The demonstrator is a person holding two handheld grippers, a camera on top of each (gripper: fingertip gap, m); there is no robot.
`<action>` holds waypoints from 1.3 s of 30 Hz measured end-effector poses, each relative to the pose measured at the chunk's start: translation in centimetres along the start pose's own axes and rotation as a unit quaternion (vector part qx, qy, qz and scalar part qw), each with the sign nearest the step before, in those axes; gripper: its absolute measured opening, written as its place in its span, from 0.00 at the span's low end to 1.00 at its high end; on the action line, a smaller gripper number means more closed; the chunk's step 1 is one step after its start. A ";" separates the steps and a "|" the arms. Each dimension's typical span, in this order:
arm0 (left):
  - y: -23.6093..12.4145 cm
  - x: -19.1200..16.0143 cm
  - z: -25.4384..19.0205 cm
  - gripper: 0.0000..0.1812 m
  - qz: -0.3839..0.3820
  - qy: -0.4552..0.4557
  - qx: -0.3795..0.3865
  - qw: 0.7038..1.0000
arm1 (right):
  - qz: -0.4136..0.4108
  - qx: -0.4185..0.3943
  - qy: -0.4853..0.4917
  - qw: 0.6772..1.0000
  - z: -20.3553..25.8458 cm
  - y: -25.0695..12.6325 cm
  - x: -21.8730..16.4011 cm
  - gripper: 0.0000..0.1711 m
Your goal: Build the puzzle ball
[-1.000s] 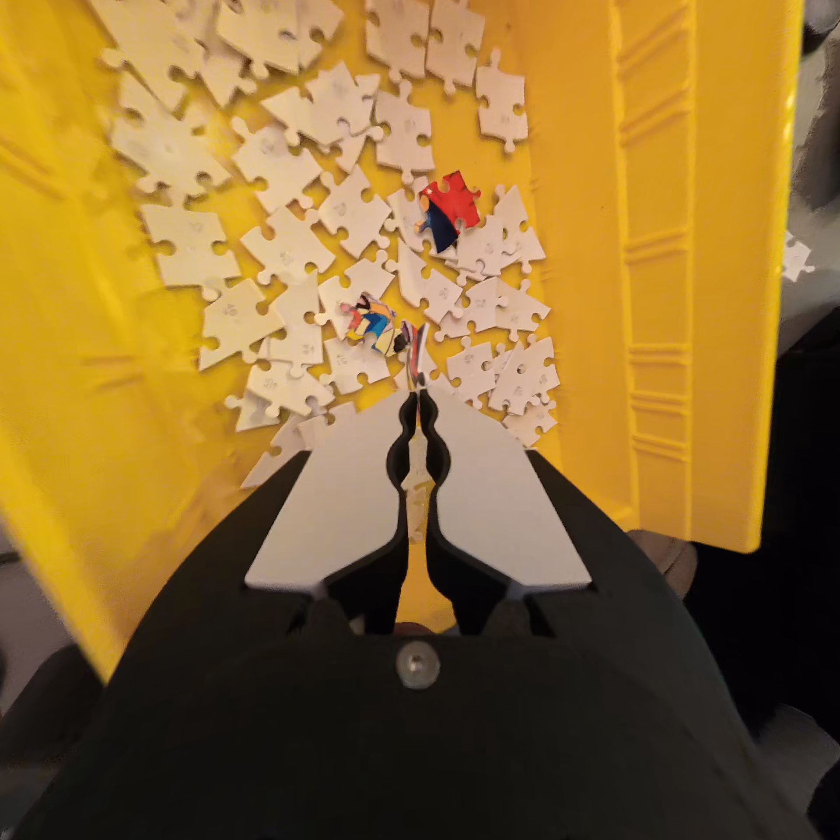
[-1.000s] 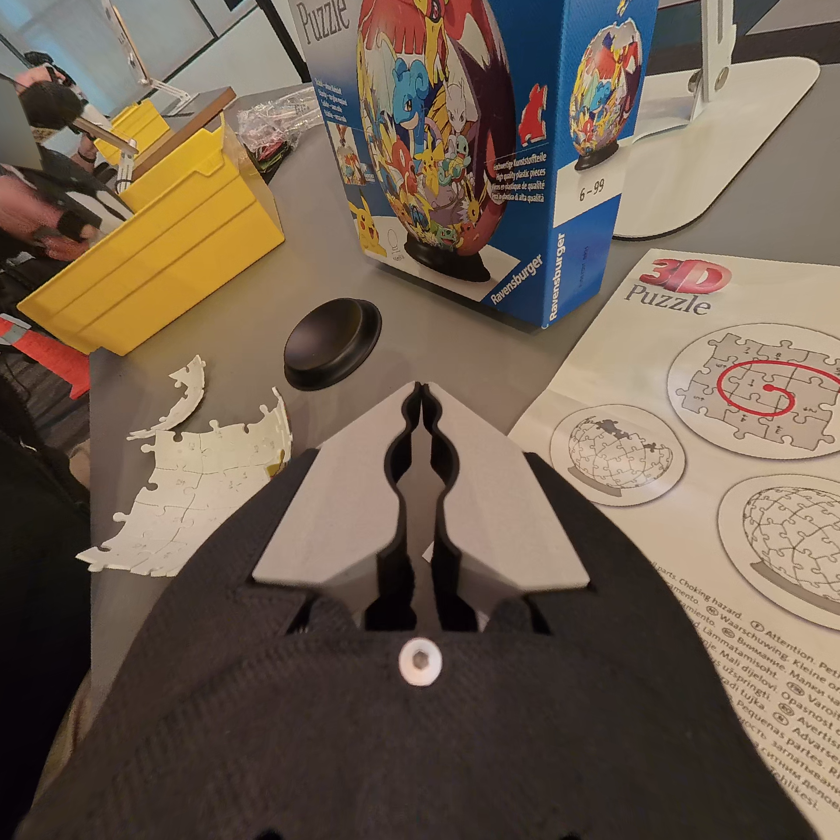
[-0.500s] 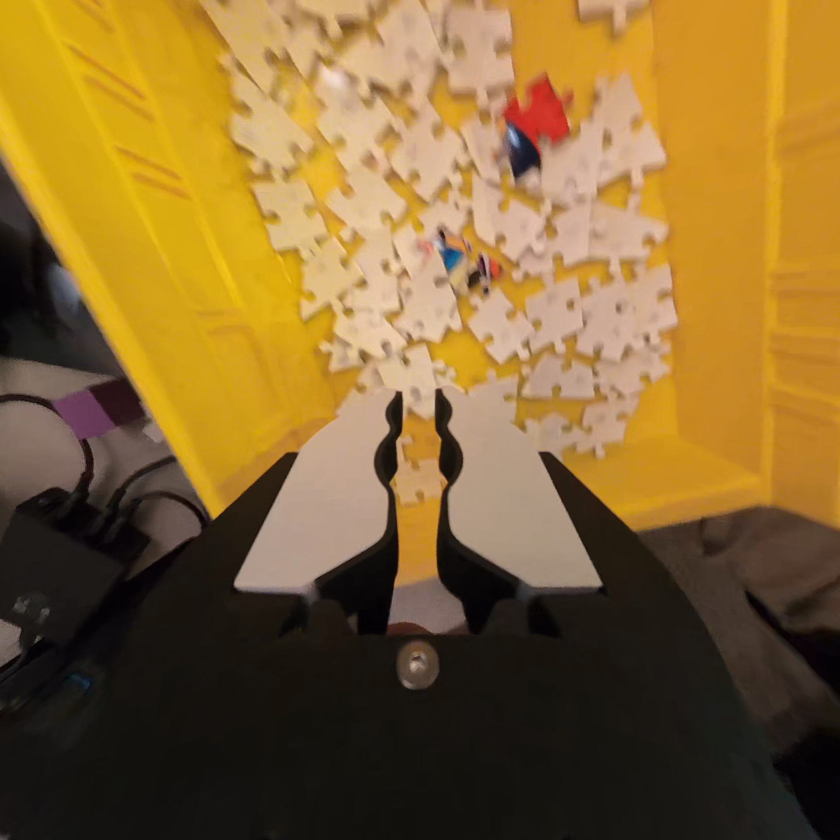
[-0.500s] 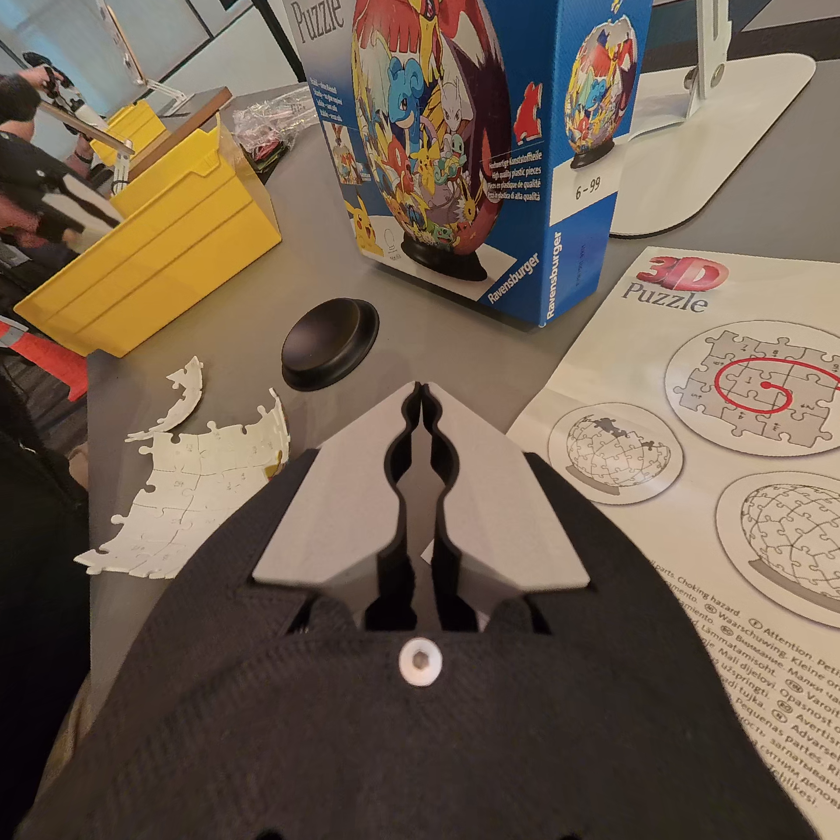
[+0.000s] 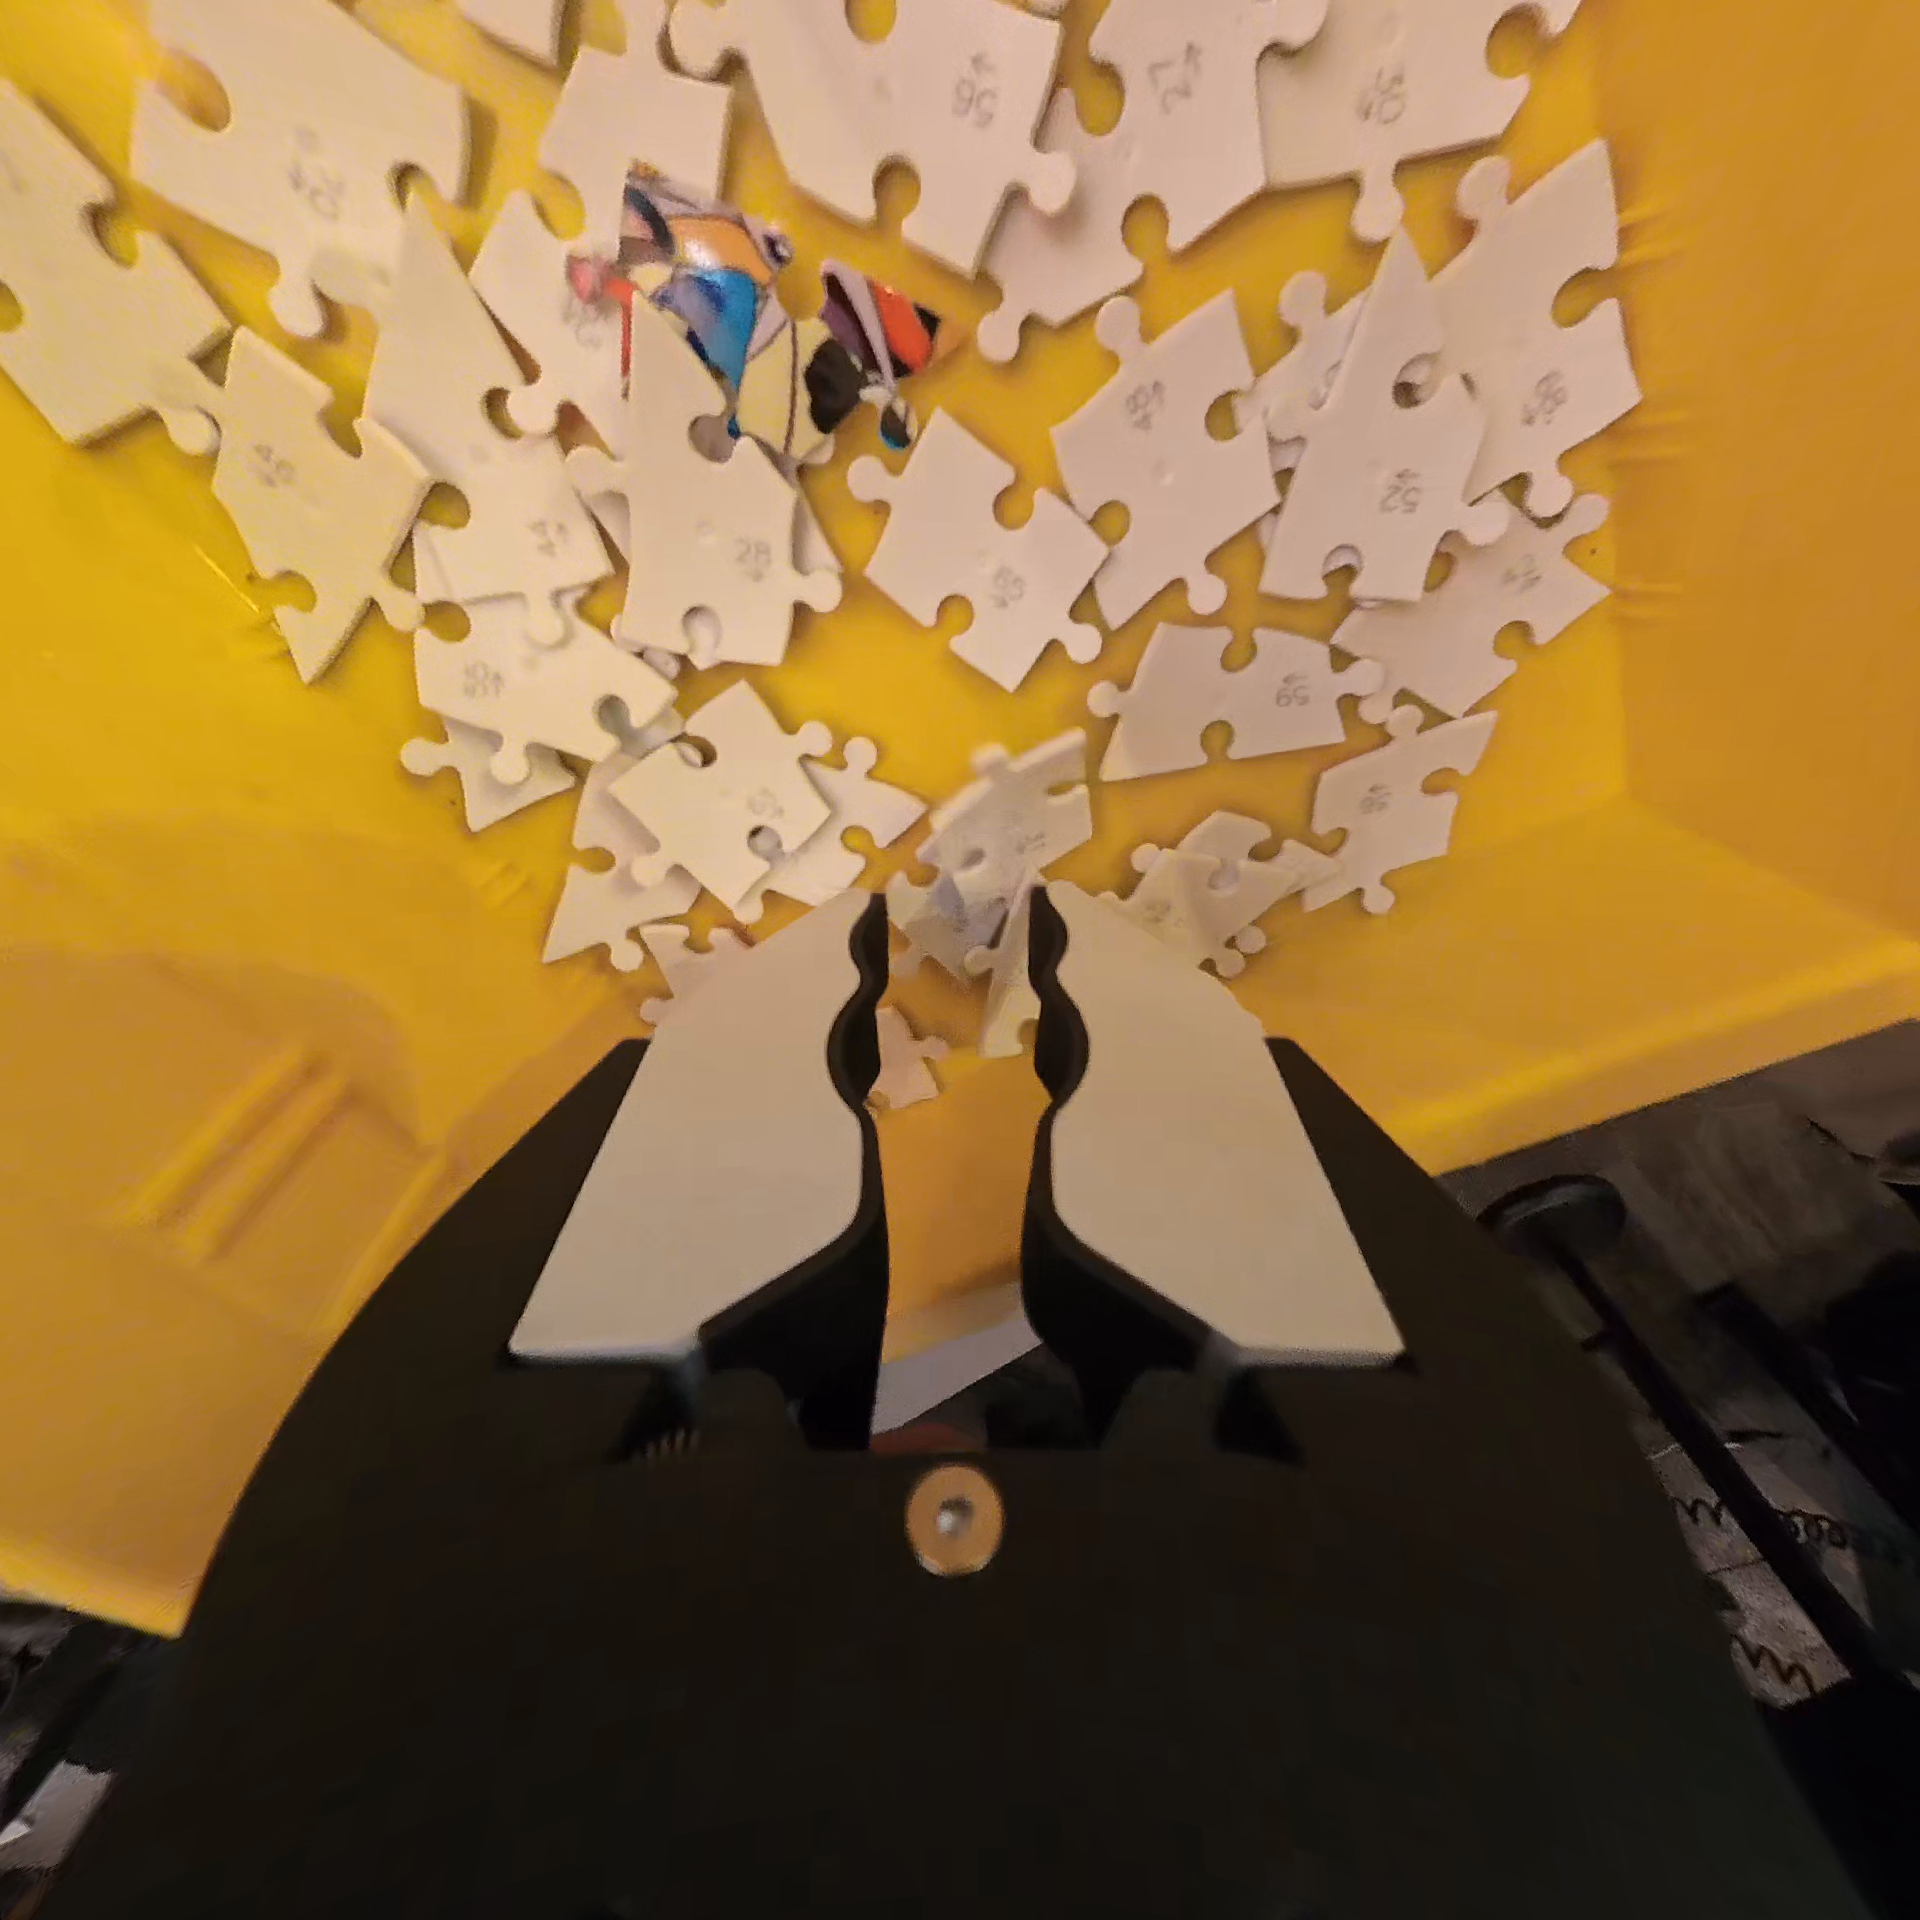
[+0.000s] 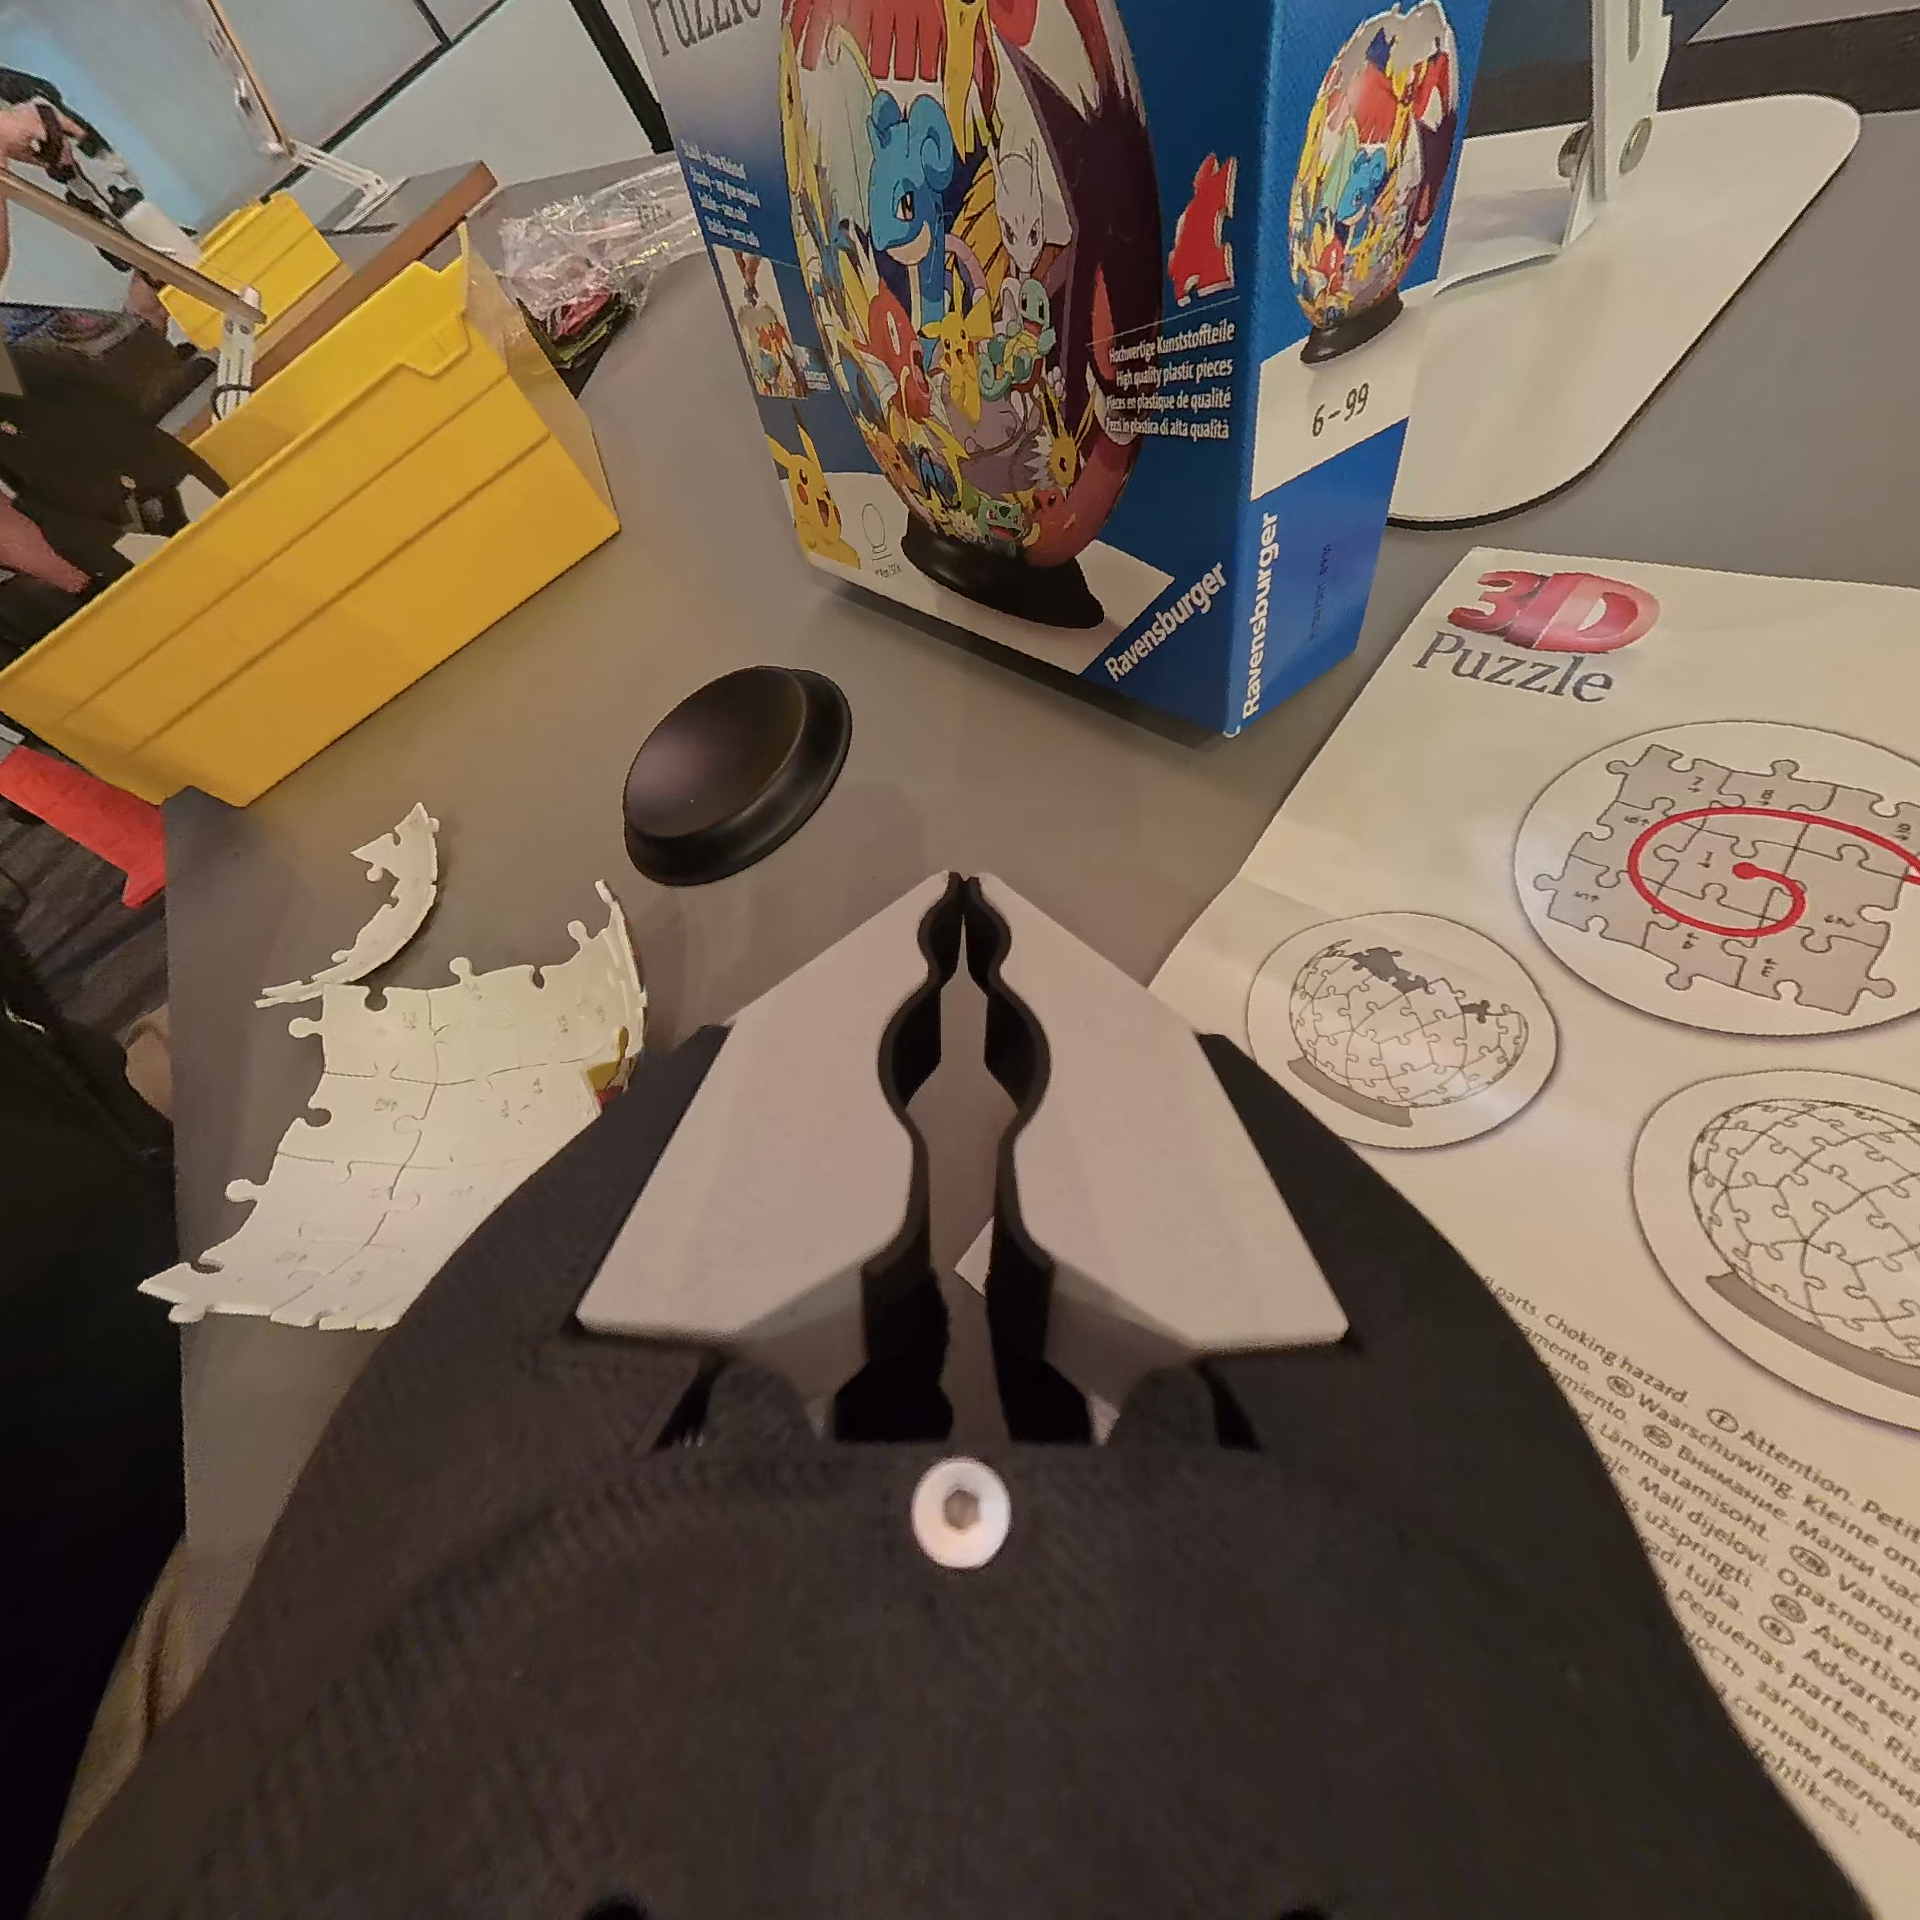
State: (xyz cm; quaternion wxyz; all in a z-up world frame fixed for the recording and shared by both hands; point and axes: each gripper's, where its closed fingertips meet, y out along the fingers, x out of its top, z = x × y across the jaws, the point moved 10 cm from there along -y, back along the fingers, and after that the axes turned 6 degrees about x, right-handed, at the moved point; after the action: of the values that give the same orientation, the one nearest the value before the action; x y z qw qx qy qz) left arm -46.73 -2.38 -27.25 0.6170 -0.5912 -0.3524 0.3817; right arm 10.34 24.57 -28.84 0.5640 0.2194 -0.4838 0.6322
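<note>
We were at the picking step: inside the yellow bin [image 5: 208, 935] lay the loose puzzle pieces [image 5: 987, 582], mostly blank side up, while the part-built curved shell [image 6: 416, 1132] waited on the grey table [image 6: 665, 540] near the black stand [image 6: 732, 784]. Our left gripper [image 5: 956, 914] stood parted over a tilted piece [image 5: 1013, 831] and gripped nothing, and our right gripper [image 6: 956, 883] was clenched, empty, above the table. Next, we judged, the left had to close squarely on that piece's edges without dragging its neighbours.

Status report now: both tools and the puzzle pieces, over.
Left tool open, low over loose pieces in yellow bin. Right tool shut, empty, beside assembled section. Pieces overlap at left tips.
</note>
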 end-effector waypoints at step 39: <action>-1.5 0.7 0.2 0.25 -0.053 0.073 0.076 0.993 | 0.007 -0.010 0.008 1.000 -0.2 0.2 0.0 0.00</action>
State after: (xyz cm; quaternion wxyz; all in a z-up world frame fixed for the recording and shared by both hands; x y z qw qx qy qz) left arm -46.54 -1.70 -25.76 0.7037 -0.5493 -0.3074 0.3296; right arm 10.21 24.77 -29.03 0.5658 0.2048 -0.4871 0.6330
